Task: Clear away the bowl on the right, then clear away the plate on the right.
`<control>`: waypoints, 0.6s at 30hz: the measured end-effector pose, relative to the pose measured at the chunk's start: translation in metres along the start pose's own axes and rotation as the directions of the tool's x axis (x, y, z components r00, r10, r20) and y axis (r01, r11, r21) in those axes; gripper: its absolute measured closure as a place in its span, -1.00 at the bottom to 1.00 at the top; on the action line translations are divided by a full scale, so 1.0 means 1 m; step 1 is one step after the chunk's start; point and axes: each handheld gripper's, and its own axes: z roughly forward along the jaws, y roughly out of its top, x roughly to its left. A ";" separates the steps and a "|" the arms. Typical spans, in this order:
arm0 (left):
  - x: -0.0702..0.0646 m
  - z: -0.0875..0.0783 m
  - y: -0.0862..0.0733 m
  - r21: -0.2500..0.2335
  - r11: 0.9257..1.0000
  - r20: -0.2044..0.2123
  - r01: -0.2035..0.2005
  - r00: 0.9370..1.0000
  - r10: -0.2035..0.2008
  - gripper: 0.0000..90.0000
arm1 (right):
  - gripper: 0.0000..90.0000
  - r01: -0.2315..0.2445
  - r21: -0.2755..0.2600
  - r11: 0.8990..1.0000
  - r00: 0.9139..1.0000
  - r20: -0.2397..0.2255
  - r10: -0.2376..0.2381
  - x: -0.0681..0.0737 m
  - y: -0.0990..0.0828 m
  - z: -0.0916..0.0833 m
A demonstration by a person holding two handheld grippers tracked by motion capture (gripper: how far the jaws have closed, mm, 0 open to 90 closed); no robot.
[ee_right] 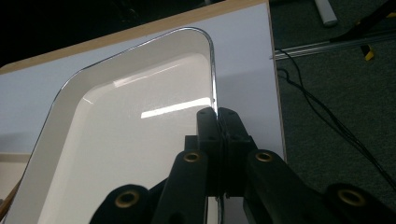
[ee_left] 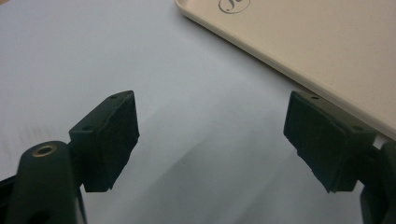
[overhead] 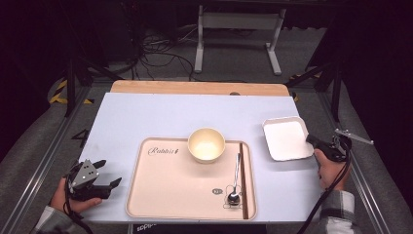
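A white square plate (overhead: 286, 140) lies on the table to the right of a beige tray (overhead: 165, 185). My right gripper (overhead: 311, 140) is at the plate's right edge. In the right gripper view the plate (ee_right: 130, 140) is empty, and the right gripper (ee_right: 217, 114) is shut on its thin rim. My left gripper (overhead: 109, 175) rests on the table just left of the tray. In the left gripper view my left gripper (ee_left: 212, 126) stands open over bare table, with the tray's edge (ee_left: 317, 37) beside the right jaw.
On the tray stand a cream bowl (overhead: 206, 144), a spoon (overhead: 235, 180) and brown chopsticks (overhead: 243, 180) along its right side. The pale table top (overhead: 146, 117) ends at a wooden strip at the back. Cables and a stand lie on the floor beyond.
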 end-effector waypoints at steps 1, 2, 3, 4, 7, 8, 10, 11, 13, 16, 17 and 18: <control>0.000 0.000 0.000 -0.001 1.000 0.000 -0.001 1.000 0.001 -0.58 | 0.98 -0.004 -0.004 1.000 1.000 -0.004 0.004 0.000 0.000 0.000; 0.000 0.000 0.000 -0.001 1.000 0.002 0.002 1.000 -0.002 -0.58 | 0.98 -0.001 -0.010 1.000 1.000 -0.012 0.001 0.001 0.001 -0.001; 0.000 0.000 -0.001 -0.001 1.000 0.002 0.003 1.000 -0.003 -0.58 | 0.98 0.001 -0.013 1.000 1.000 -0.013 -0.001 0.001 0.001 -0.001; 0.001 -0.001 -0.001 -0.001 1.000 -0.002 0.004 1.000 -0.004 -0.58 | 0.98 0.001 -0.013 1.000 1.000 -0.013 -0.001 0.001 0.001 -0.001; 0.001 -0.002 -0.001 -0.002 1.000 -0.005 0.000 1.000 0.000 -0.58 | 0.98 0.005 -0.027 1.000 0.999 -0.032 -0.006 0.004 0.003 -0.002; 0.000 -0.002 0.000 -0.002 1.000 -0.005 0.001 1.000 -0.001 -0.58 | 0.98 0.004 -0.030 1.000 0.999 -0.036 -0.005 0.005 0.003 -0.003; 0.000 -0.001 0.000 -0.002 1.000 -0.003 0.002 1.000 -0.002 -0.58 | 0.98 0.010 -0.044 0.999 0.999 -0.043 -0.012 0.008 0.005 -0.006; 0.000 0.000 0.000 -0.001 1.000 -0.003 -0.001 1.000 0.001 -0.58 | 0.98 0.008 -0.047 0.999 0.999 -0.047 -0.010 0.009 0.005 -0.007; 0.000 0.000 0.001 0.002 1.000 -0.005 -0.003 1.000 0.003 -0.58 | 0.98 0.015 -0.056 0.998 0.999 -0.051 -0.018 0.011 0.007 -0.008; 0.001 0.002 0.001 0.001 1.000 -0.002 -0.001 1.000 0.001 -0.58 | 0.98 0.016 -0.065 0.998 0.998 -0.064 -0.021 0.015 0.008 -0.010; 0.001 0.003 0.001 0.003 1.000 0.001 -0.001 1.000 0.001 -0.58 | 0.98 0.019 -0.068 0.998 0.997 -0.067 -0.023 0.016 0.009 -0.011; 0.001 0.003 0.002 0.004 1.000 -0.002 -0.003 1.000 0.003 -0.58 | 0.98 0.023 -0.067 0.997 0.997 -0.076 -0.028 0.017 0.009 -0.011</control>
